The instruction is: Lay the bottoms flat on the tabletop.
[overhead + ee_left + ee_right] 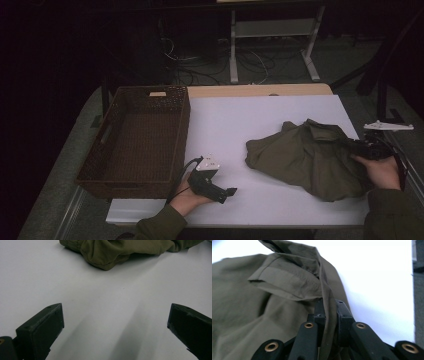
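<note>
Olive crumpled cloth (305, 157), edge pinched

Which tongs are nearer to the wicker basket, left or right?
Left. The left tongs rest on the table just beside the wicker basket; the right tongs are across the table, clamped on the olive garment.

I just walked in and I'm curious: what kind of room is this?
Probably a lab or workshop for recording handling demonstrations. A white-topped table holds a wicker basket and an olive garment, a person works with hand-held grippers, and loose cables trail across the floor behind.
</note>
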The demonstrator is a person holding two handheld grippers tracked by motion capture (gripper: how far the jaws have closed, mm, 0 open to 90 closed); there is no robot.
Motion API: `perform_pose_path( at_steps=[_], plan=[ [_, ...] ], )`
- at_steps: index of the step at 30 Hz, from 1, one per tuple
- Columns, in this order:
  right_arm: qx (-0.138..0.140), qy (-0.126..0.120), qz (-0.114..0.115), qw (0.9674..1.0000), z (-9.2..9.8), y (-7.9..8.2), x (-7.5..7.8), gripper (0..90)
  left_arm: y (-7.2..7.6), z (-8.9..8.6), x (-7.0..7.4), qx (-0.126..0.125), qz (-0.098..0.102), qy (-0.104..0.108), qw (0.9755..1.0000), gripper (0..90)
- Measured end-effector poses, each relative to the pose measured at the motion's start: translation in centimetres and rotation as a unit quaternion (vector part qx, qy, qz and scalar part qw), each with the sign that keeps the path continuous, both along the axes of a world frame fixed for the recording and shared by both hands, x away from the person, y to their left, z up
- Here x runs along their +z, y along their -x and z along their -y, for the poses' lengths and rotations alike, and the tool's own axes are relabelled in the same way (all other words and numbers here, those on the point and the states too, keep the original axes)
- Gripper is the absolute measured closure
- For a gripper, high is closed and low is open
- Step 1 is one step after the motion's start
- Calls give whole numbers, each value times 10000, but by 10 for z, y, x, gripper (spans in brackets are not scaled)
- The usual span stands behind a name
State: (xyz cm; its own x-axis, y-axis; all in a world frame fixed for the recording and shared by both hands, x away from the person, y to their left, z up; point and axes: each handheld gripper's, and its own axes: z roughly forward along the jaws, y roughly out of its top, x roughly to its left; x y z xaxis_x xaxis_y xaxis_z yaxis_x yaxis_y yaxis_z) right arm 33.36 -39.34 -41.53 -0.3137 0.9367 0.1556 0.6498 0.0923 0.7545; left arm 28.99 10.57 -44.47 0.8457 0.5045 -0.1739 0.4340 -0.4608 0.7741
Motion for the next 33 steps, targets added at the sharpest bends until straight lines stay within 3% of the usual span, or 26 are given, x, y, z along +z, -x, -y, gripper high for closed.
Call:
perform_pose_path(
  at_steps=[6,11,15,18,24,29,33],
  plan=[
    [-315,-25,-190,9993,17,1,-11,808,0,0,0,3,2,5,10000,0],
    [-424,-13,-320,9986,23,0,-18,794,0,0,0,3,-4,-33,10000,0],
    [-454,-35,-292,9985,23,1,-18,650,0,1,0,15,-2,-17,10000,0],
    [-384,-86,-172,9991,21,2,-12,528,0,0,0,-9,14,-41,10000,0],
    [-247,-87,157,9995,12,8,9,440,0,-1,0,-11,20,-31,10000,0],
    [32,-106,391,9992,-2,14,28,424,-1,0,1,-23,15,-23,10000,0],
    [378,-120,367,9985,-18,14,31,419,0,1,1,-43,12,-16,10000,1]
  ],
)
